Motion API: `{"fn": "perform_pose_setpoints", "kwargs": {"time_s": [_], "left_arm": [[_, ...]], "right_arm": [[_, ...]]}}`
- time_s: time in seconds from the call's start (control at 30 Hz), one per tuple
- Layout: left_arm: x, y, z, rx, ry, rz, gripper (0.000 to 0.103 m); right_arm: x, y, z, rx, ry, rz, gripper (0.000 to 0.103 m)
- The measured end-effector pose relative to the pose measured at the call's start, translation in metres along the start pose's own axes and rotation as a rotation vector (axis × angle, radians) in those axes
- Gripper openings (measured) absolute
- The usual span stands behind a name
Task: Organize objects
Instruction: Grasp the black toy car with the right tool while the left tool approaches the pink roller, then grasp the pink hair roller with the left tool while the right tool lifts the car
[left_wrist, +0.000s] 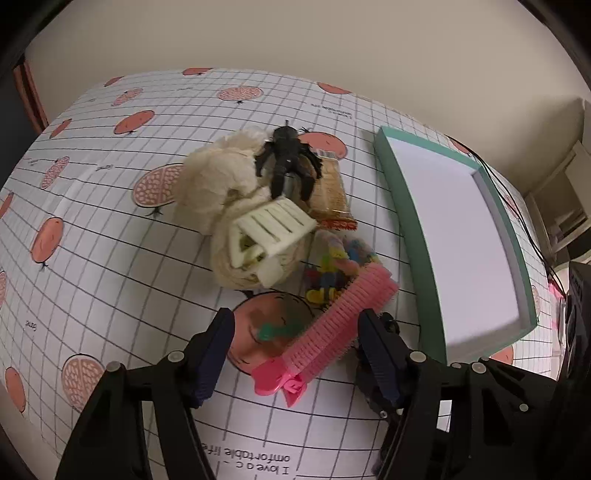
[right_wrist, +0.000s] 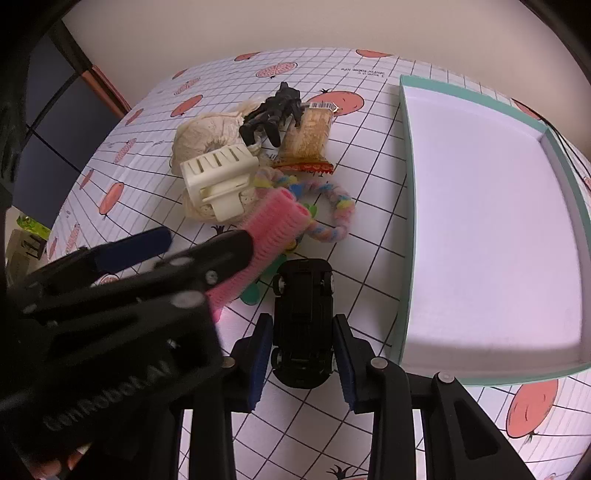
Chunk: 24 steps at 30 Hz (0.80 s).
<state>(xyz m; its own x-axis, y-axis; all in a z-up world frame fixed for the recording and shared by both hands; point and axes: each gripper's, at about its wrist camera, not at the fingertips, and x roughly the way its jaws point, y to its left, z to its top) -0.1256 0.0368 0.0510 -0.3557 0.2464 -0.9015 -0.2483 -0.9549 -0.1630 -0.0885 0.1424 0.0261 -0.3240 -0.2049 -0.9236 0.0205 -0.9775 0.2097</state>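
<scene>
Right gripper (right_wrist: 303, 363): my jaws pinch the black toy car (right_wrist: 303, 325).
Left gripper (left_wrist: 295, 354): my jaws spread, one finger touching the pink hair roller (left_wrist: 332, 325).
Teal tray (right_wrist: 406, 206): just beside the car.

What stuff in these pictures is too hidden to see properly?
- Right wrist view: the left tongs cover much of the pink roller, so their grip is unclear.
- Right wrist view: whether the right tongs touch the black car.
- Left wrist view: the colourful toy is blurred, partly behind the roller.
- Both views: the cream bundle is partly under the white clip and black figure.
</scene>
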Motion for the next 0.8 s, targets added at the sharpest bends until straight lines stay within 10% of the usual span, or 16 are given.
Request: {"fn": "perform_pose_setpoints", "kwargs": {"time_s": [0.27, 0.8], "left_arm": [[0.009, -0.011, -0.003, 0.007, 0.044, -0.085, 0.036], [-0.004, -0.010, -0.002, 0.007, 0.026, -0.092, 0.026]], "right_arm": [[0.000, -0.004, -0.002, 0.021, 0.001, 0.021, 0.036], [-0.004, 0.000, 0.002, 0.026, -0.015, 0.049, 0.035]]}}
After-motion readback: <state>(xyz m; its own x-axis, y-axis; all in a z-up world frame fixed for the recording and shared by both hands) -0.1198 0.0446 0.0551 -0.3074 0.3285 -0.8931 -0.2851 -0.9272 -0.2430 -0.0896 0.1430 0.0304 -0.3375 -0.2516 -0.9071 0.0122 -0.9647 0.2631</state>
